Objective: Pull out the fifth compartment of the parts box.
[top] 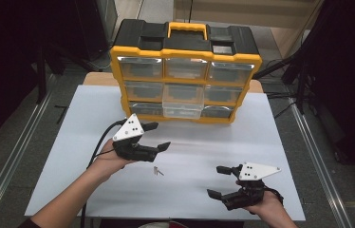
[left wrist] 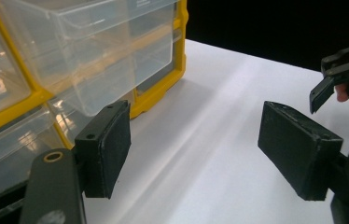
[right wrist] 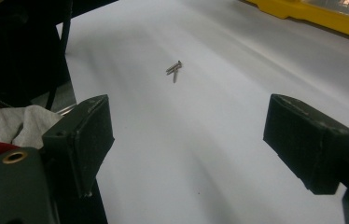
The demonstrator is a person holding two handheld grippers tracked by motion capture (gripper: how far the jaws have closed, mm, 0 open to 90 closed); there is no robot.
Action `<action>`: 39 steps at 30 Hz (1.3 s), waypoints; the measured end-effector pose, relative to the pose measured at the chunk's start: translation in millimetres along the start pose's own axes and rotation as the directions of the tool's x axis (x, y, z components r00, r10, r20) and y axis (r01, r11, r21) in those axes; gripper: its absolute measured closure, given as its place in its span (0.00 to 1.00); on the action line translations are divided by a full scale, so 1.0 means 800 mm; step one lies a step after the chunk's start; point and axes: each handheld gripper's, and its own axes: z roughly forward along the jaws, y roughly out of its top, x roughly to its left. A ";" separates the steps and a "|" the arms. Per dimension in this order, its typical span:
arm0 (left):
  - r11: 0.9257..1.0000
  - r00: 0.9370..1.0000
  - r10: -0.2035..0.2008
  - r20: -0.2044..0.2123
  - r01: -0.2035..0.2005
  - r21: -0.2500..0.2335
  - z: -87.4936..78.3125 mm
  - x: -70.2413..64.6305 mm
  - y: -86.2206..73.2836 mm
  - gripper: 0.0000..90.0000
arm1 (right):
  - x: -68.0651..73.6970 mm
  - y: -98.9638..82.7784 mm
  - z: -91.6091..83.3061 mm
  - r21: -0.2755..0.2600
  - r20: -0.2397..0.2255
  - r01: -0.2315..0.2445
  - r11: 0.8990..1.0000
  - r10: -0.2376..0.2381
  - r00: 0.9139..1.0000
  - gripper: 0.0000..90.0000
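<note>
Both grippers, left (top: 158, 136) and right (top: 218, 180), have fingers spread, empty, flanking the screws (top: 156, 170); the drawer (top: 182, 105) sits pulled out, probably for them.

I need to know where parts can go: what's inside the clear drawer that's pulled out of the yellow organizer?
The pulled-out drawer of the organizer looks empty through its clear walls in the left gripper view. Its back end, inside the frame, is hidden. The screws lie on the table.
</note>
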 end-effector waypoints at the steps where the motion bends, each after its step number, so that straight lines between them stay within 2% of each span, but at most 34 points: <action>1: 1.000 1.000 -0.003 -0.002 0.003 -0.006 -0.001 0.000 -0.002 0.28 | 0.000 0.000 0.000 0.000 0.000 0.000 1.000 0.000 1.000 0.19; 6: 1.000 1.000 -0.008 0.002 0.008 -0.008 -0.002 0.001 -0.009 0.28 | 0.000 0.000 0.000 0.001 0.000 -0.004 1.000 0.004 1.000 0.19; 10: 1.000 1.000 0.000 -0.001 0.000 0.009 -0.004 0.001 -0.015 0.28 | 0.000 0.000 0.000 -0.003 -0.001 -0.007 1.000 0.007 1.000 0.19; 16: 1.000 1.000 -0.017 0.007 0.017 -0.004 -0.015 0.001 -0.023 0.28 | -0.001 0.000 -0.001 -0.006 0.005 -0.009 1.000 0.009 1.000 0.19; 19: 1.000 1.000 -0.010 -0.005 0.010 0.002 -0.020 0.002 -0.029 0.28 | -0.001 0.000 -0.001 -0.011 0.011 -0.013 1.000 0.014 1.000 0.18; 27: 1.000 1.000 -0.029 -0.008 0.029 0.009 -0.026 0.004 -0.045 0.28 | -0.001 0.001 0.000 -0.013 0.013 -0.011 1.000 0.011 1.000 0.19; 34: 0.999 1.000 -0.009 -0.009 0.009 0.040 -0.032 0.006 -0.059 0.28 | -0.001 0.001 -0.001 -0.018 0.012 -0.008 1.000 0.008 1.000 0.19; 39: 0.999 1.000 -0.005 0.000 0.005 0.045 -0.037 0.007 -0.067 0.28 | -0.001 0.001 -0.001 -0.019 0.011 -0.008 1.000 0.008 1.000 0.19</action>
